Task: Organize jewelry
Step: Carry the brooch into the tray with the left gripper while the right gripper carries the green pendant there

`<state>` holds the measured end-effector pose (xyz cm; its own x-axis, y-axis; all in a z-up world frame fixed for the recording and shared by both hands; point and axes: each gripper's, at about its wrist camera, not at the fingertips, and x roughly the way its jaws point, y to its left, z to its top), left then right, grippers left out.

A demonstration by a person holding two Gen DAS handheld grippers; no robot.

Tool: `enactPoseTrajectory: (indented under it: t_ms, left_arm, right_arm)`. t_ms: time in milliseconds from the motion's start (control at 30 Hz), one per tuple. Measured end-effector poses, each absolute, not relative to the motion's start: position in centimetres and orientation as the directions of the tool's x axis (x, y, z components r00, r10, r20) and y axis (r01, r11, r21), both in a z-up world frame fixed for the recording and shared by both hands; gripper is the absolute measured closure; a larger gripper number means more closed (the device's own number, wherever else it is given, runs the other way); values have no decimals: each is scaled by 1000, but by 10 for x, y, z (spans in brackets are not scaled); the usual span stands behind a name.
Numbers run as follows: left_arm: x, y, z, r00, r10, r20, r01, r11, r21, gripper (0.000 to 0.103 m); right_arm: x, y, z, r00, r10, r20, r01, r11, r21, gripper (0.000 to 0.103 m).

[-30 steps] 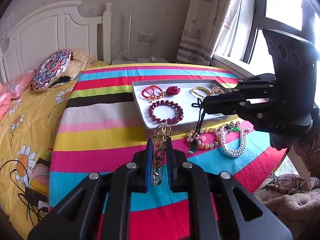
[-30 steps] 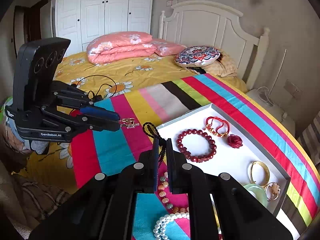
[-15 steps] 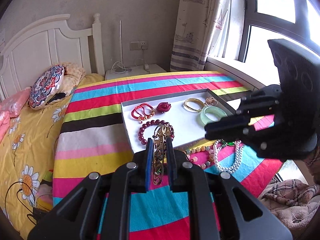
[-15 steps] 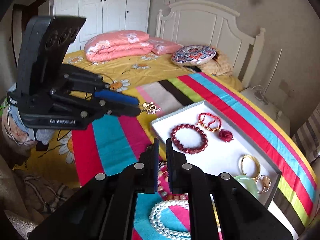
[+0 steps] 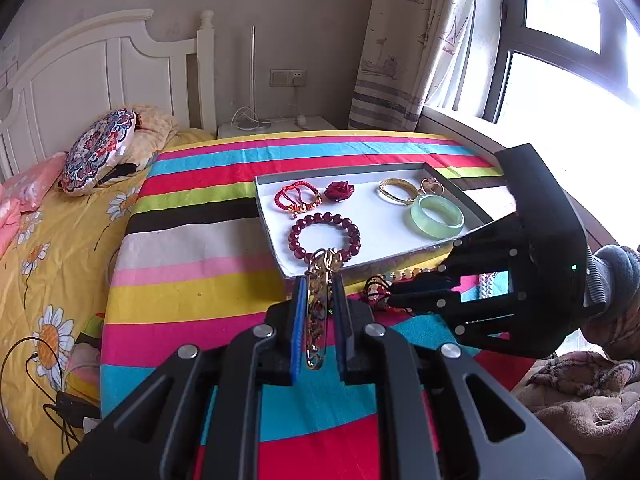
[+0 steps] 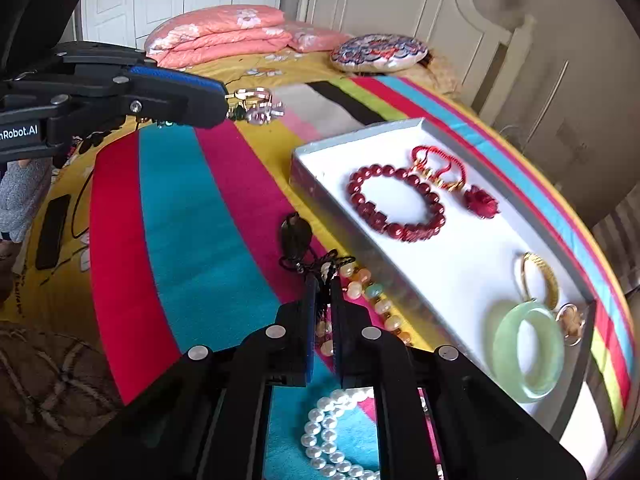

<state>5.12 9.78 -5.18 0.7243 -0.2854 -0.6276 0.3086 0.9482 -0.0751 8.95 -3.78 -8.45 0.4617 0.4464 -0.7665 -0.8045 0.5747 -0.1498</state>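
Note:
My left gripper (image 5: 320,280) is shut on a gold pin brooch (image 5: 318,320), held just in front of the white tray's (image 5: 384,224) near rim; in the right wrist view the gripper (image 6: 224,104) hovers above the striped cloth with the brooch (image 6: 256,106) sticking out. My right gripper (image 6: 323,284) is shut on the black cord (image 6: 296,236) of a pastel bead necklace (image 6: 376,296) lying beside the tray (image 6: 460,264). The tray holds a dark red bead bracelet (image 5: 298,236), a red cord bracelet (image 5: 296,198), a red rose (image 5: 339,191), a gold bangle (image 5: 394,190) and a green jade bangle (image 5: 437,222).
A white pearl necklace (image 6: 324,432) lies on the cloth under my right gripper. The round table's striped cloth (image 5: 192,240) stands against a bed with a patterned cushion (image 5: 98,148). A window and curtain (image 5: 396,40) are at the right. Cables (image 5: 48,400) lie on the bed.
The right gripper has dropped to the cloth beside the tray, and the black cord it held up now lies there. The left gripper carried the brooch closer to the tray's front rim.

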Motion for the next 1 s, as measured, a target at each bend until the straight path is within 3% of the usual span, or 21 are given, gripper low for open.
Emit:
enactPoseTrajectory:
  t_ms: [433, 1000]
  left_arm:
    - [61, 84, -35, 743, -285, -606, 333, 942, -34, 91]
    - [121, 27, -45, 684, -332, -649, 421, 907, -21, 91]
  right_arm:
    - [80, -69, 12, 684, 488, -542, -700, 647, -302, 96]
    - [114, -111, 27, 763, 395, -511, -589, 750, -300, 96]
